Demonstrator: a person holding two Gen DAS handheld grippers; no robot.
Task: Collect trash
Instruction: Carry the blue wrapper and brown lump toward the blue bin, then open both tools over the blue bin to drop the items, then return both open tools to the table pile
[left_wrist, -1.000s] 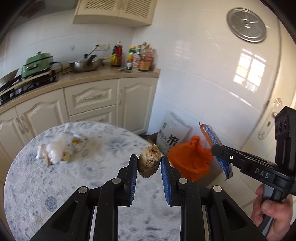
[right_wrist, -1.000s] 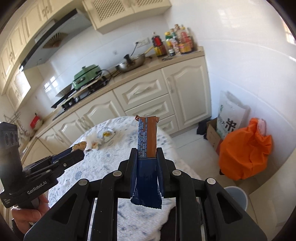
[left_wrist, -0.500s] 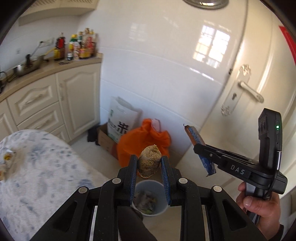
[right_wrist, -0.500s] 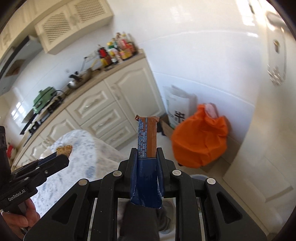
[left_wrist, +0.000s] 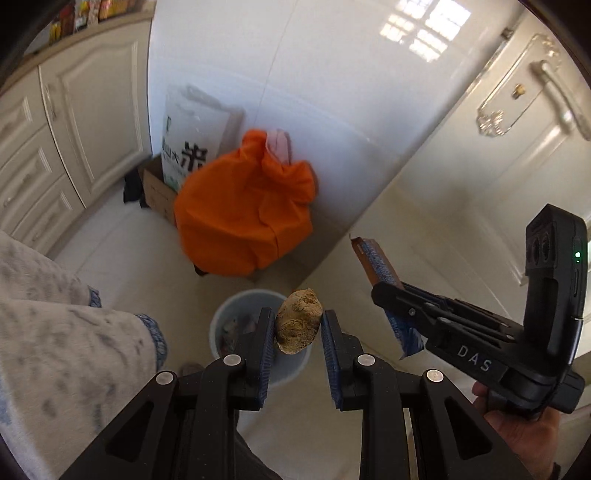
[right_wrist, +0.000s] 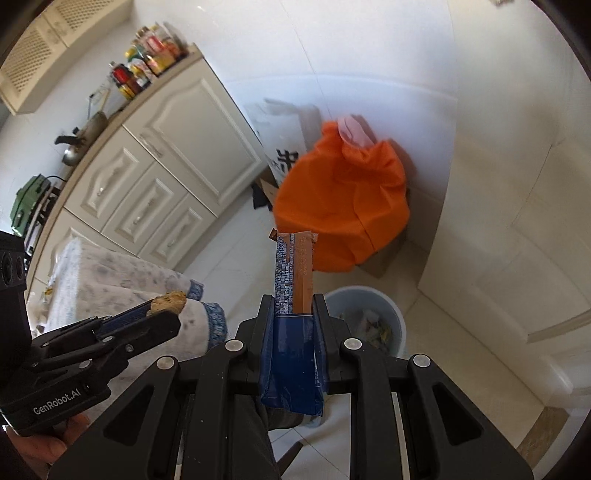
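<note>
Left wrist view: left tongs (left_wrist: 298, 326) clamp a brown crumbly lump (left_wrist: 298, 320), prob. a food scrap, pads tight on both sides. The lump hangs right over the pale blue bin (left_wrist: 236, 306) on the floor, w/ some rubbish already inside. Held above the rim so it can drop straight in, I'd say. Just behind the bin sits an orange bag (left_wrist: 243, 214); behind that a white sack w/ black print. Right of the bin, the right tongs (left_wrist: 384, 288) hold a blue-orange wrapper (left_wrist: 375, 264) up off the floor. Left of the bin, the cloth-covered worktop (left_wrist: 55, 332) edge.

Right wrist view: right tongs (right_wrist: 293, 312) closed on the wrapper (right_wrist: 293, 273), gripping its lower half so the top stands upright, flat betw. the pads. Bin (right_wrist: 388, 310) sits just right of the tongs, below them, not yet centred under the wrapper. Left tongs (right_wrist: 162, 314) w/ the lump (right_wrist: 168, 301) show left of the bin, by the worktop (right_wrist: 110, 273). Both pieces look ready for release.
</note>
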